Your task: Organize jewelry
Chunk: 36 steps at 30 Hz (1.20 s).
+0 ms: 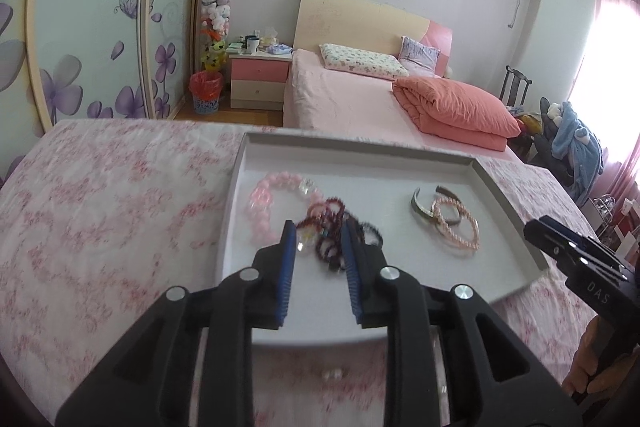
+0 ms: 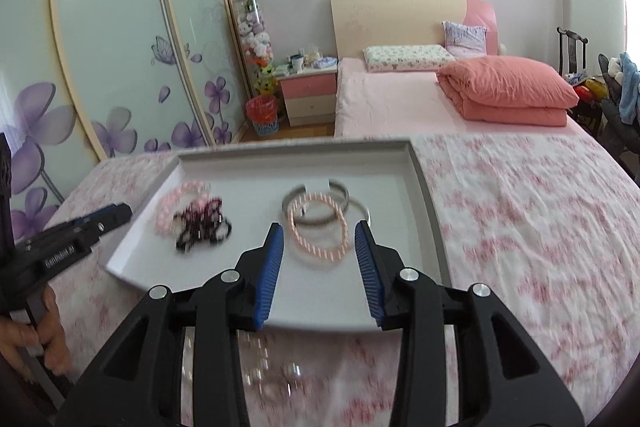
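A grey tray (image 1: 500, 203) (image 2: 424, 179) lies on a pink floral cloth. In it lie a pale pink bead bracelet (image 1: 260, 207) (image 2: 172, 203), a heap of dark red and black bead bracelets (image 1: 332, 223) (image 2: 200, 223), a silver cuff bangle (image 1: 420, 207) (image 2: 316, 205) and a pink striped bangle (image 1: 456, 223) (image 2: 320, 227). My left gripper (image 1: 319, 235) is open just above the dark bead heap. My right gripper (image 2: 319, 239) is open over the pink striped bangle. Each gripper also shows in the other view, the right one (image 1: 560, 247) and the left one (image 2: 92, 227).
Clear beads (image 2: 276, 367) lie on the cloth under my right gripper, near the tray's front edge; some also show in the left wrist view (image 1: 332, 373). Beyond the table stand a pink bed (image 1: 360, 99), a nightstand (image 1: 260, 75) and a wardrobe (image 1: 92, 27).
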Each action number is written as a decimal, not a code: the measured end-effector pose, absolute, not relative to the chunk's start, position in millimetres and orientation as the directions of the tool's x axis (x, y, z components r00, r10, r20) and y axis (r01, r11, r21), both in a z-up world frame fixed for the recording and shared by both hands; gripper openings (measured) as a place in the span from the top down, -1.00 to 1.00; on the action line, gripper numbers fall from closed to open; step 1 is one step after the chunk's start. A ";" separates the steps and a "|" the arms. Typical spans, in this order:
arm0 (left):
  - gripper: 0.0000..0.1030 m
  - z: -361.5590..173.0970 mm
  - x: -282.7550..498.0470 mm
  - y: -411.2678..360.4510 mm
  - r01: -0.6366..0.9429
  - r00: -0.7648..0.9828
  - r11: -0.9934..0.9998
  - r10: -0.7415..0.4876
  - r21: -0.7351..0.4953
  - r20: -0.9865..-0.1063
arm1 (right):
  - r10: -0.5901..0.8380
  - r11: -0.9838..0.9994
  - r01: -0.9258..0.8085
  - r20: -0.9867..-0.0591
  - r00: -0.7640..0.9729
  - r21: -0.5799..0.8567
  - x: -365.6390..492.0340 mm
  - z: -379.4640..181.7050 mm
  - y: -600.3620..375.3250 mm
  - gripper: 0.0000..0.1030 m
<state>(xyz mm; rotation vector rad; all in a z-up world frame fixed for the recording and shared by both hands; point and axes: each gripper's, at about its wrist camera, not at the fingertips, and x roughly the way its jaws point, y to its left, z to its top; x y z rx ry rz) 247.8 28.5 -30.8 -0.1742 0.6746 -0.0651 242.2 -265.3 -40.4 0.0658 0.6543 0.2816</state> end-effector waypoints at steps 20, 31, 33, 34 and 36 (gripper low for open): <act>0.45 -52.3 204.3 36.7 0.011 0.748 0.985 -0.123 -0.173 -0.652 | 0.275 0.944 -0.318 -0.754 0.597 0.092 211.2 -90.4 -245.8 0.53; 0.41 -53.8 201.9 33.5 0.024 0.743 0.985 -0.133 -0.172 -0.656 | 0.209 0.967 -0.243 -0.770 0.603 0.072 210.8 -92.8 -264.7 0.70; 0.38 -53.7 200.9 31.8 0.029 0.741 0.985 -0.136 -0.171 -0.657 | 0.191 0.971 -0.231 -0.771 0.608 0.058 209.7 -92.7 -266.1 0.70; 0.36 -53.7 199.5 31.2 0.034 0.739 0.985 -0.140 -0.171 -0.658 | 0.182 0.973 -0.226 -0.771 0.610 0.051 209.1 -92.7 -267.0 0.71; 0.34 -53.3 198.2 29.3 0.046 0.734 0.984 -0.148 -0.170 -0.662 | 0.159 0.978 -0.206 -0.772 0.616 0.037 207.8 -92.8 -270.5 0.71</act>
